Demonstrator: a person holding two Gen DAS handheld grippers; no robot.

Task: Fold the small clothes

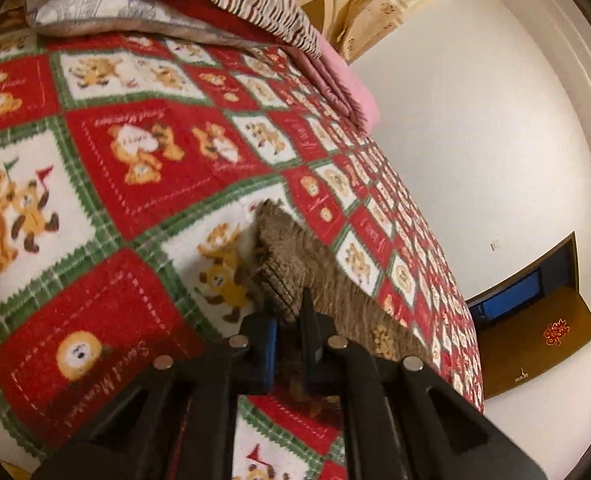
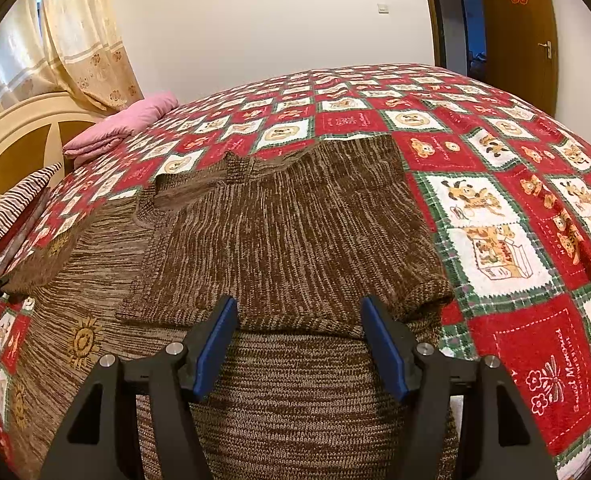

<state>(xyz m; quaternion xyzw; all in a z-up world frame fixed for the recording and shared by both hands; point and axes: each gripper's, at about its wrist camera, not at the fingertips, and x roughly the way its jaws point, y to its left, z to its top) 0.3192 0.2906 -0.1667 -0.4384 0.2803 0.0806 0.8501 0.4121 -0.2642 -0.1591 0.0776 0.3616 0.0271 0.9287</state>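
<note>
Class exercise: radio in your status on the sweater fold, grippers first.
Left gripper shut on sweater edge. Right gripper open above sweater. Sweater partly folded on blanket. Nothing in the way.

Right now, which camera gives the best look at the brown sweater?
The right wrist view: the brown sweater lies spread across the bedspread, one part already folded over. The left wrist view shows only a ribbed edge running into the left gripper, whose jaws are shut on it.

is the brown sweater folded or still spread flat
Partly folded: the brown sweater has one side flap laid over its body, while the rest lies spread on the bedspread.
</note>
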